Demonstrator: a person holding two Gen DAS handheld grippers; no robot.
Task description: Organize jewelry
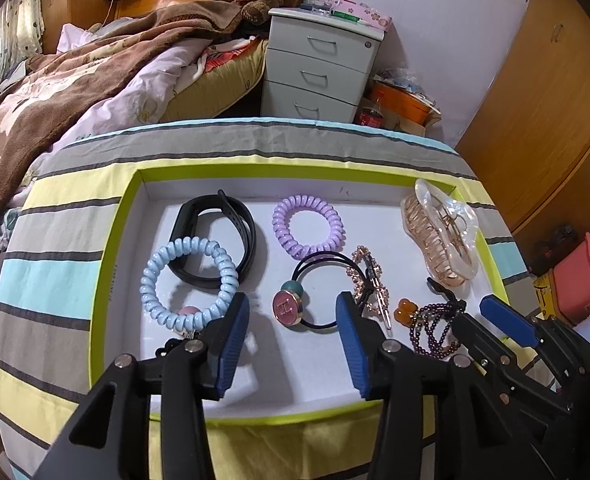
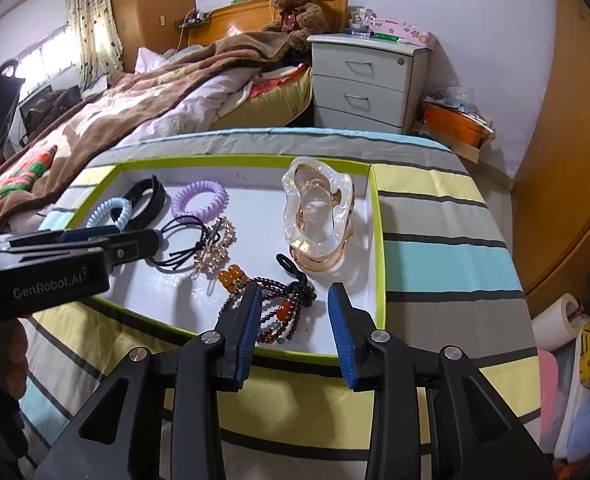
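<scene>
Bedding in grey, yellow and blue stripes (image 1: 255, 142) covers the surface under a green-rimmed white tray (image 1: 115, 240), which holds all the jewelry. A clear hair claw (image 1: 439, 232) lies at the tray's right side; a black band (image 1: 215, 240), a blue coil tie (image 1: 189, 284) and a purple coil tie (image 1: 307, 222) lie to the left. The left tool (image 1: 293, 312) stands open over a pink-button hair tie (image 1: 289, 308), not pressing it. The right tool (image 2: 295, 304) stands open over a dark bead bracelet (image 2: 283, 308).
</scene>
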